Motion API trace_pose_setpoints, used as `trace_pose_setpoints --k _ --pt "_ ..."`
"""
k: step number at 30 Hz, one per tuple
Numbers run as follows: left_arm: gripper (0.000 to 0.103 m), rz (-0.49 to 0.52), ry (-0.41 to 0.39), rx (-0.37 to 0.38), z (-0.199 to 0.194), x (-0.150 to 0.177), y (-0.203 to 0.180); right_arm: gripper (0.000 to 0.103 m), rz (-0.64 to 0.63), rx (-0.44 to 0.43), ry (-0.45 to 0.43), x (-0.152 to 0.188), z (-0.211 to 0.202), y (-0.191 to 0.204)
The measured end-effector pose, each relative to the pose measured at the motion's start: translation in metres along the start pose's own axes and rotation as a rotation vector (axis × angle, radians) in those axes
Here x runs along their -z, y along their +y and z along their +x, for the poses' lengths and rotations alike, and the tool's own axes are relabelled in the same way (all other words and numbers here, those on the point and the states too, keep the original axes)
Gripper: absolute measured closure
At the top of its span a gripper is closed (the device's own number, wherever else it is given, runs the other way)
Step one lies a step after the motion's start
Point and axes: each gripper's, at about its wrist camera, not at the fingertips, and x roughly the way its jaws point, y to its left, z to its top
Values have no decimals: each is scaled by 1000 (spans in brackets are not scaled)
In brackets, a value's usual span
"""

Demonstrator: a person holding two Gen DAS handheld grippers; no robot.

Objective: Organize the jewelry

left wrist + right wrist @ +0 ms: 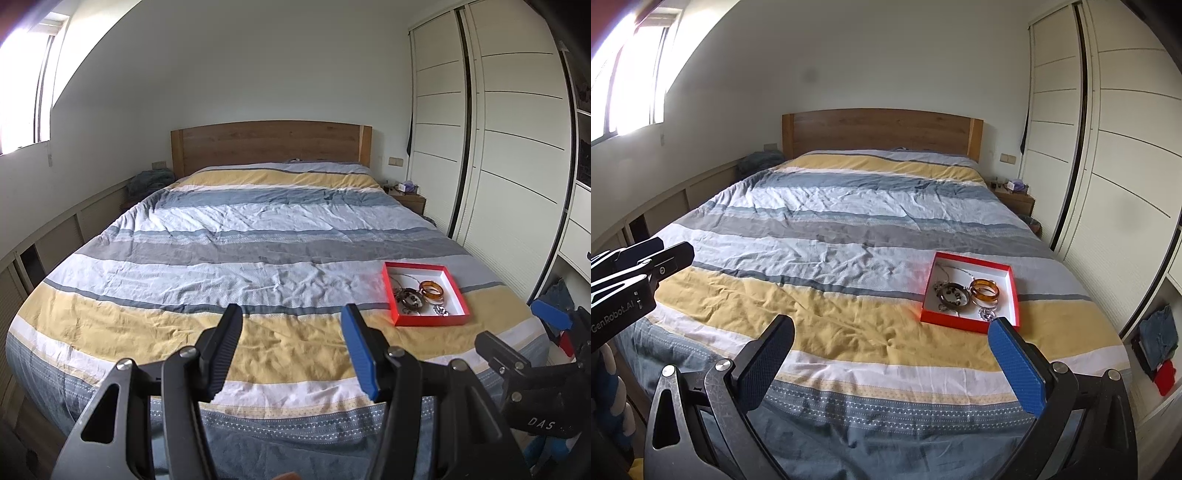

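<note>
A red box with a white inside lies on the striped bedspread near the bed's right foot corner. It holds an amber bangle, a dark bracelet and several silver pieces. My left gripper is open and empty, above the bed's foot end, left of the box. My right gripper is open and empty, in front of the box; its blue finger overlaps the box's near corner. Each gripper shows at the edge of the other's view.
The bed fills the room's middle, with a wooden headboard. White sliding wardrobe doors stand to the right. A nightstand sits at the bed's far right. Low cabinets run under the window on the left.
</note>
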Motion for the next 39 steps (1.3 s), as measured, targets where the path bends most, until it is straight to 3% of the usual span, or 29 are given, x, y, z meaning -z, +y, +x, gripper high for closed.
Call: trace_pose_setpoints --k 19,39 --pt "50 21 90 -67 48 12 -5 0 -63 90 71 2 37 -18" --pt "49 45 165 -83 79 19 -18 0 -35 95 90 2 56 -34"
